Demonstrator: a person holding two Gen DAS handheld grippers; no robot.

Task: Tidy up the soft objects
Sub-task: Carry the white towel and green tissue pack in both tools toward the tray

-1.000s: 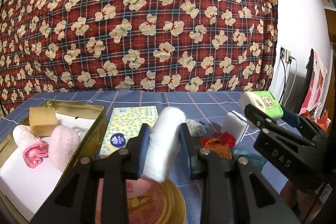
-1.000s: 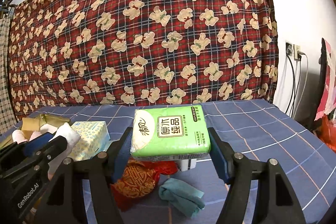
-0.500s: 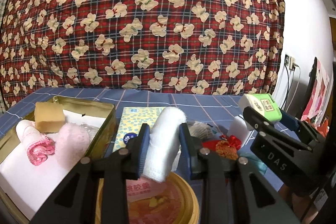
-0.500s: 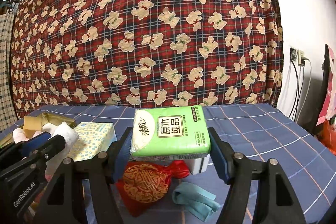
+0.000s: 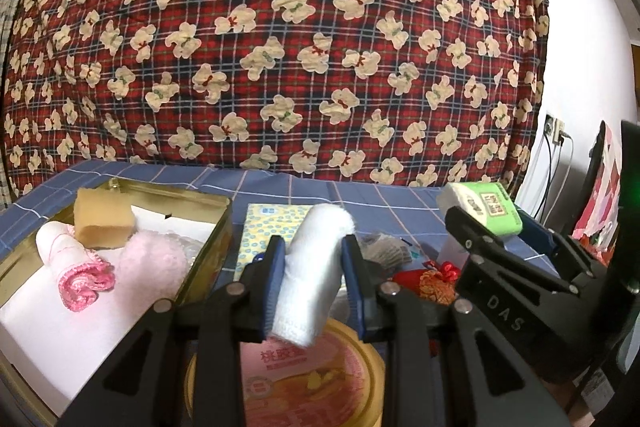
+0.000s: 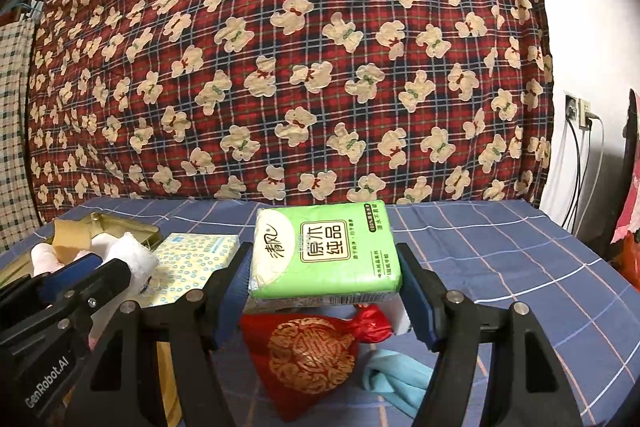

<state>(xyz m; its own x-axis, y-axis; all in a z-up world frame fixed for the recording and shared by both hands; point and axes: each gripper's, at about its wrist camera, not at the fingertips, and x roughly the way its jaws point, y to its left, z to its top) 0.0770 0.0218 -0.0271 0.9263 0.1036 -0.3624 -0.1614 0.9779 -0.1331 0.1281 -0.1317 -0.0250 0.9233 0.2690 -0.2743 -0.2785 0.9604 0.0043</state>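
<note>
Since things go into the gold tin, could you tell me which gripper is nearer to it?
Left. The left gripper, holding a white roll, sits just beside the tin; the right gripper, holding a green pack, is farther off.

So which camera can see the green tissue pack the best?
The right wrist view. There the green tissue pack sits front and centre between the right hand-held gripper's blue pads, its printed face readable. The left wrist view catches it only small at the right side, seen end-on and partly covered by that gripper.
</note>
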